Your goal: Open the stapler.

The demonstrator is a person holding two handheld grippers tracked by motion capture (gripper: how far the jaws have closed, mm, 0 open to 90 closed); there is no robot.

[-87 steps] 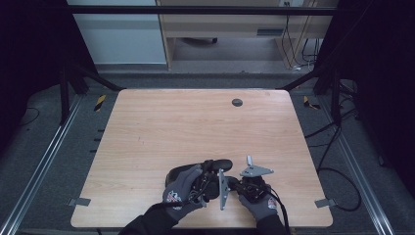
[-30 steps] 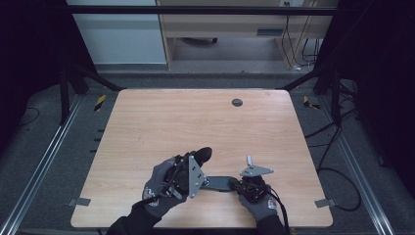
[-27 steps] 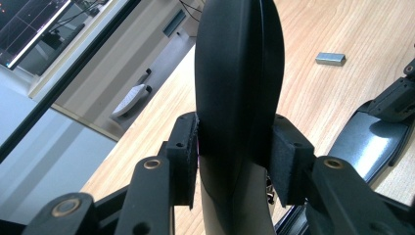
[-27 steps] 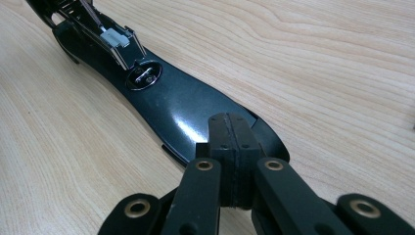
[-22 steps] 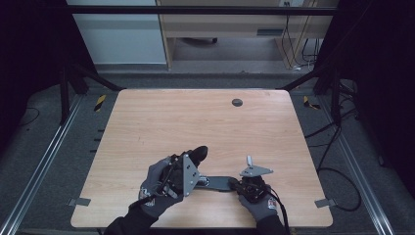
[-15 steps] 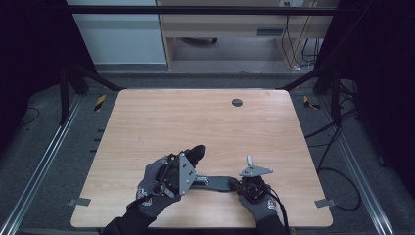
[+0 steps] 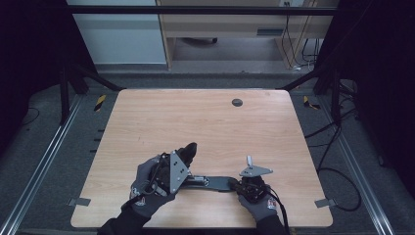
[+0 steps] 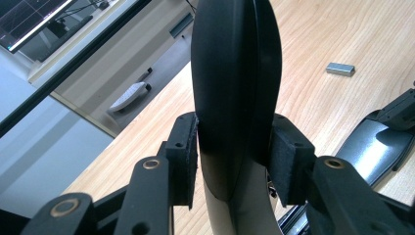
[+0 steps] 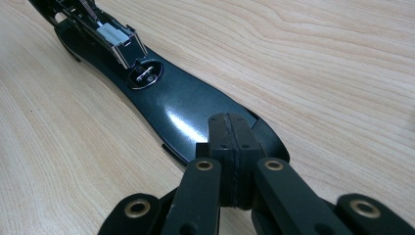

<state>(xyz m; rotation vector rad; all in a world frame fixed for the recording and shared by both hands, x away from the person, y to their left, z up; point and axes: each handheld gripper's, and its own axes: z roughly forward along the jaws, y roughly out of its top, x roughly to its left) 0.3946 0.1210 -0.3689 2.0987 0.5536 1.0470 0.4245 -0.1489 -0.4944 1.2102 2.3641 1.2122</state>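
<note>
Holding a black curved cover [image 8: 235, 98] up off the table [image 7: 210, 122], your left gripper [image 7: 176, 169] pinches it tight between its pads [image 8: 185, 156]. To the right, a long dark part [image 9: 181, 110] lies flat on the wood. Your right gripper [image 9: 231, 142], jaws pressed together, rests on its near end.

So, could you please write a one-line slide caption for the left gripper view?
Left gripper clamps a curved black cover upright above the wooden table.
</note>
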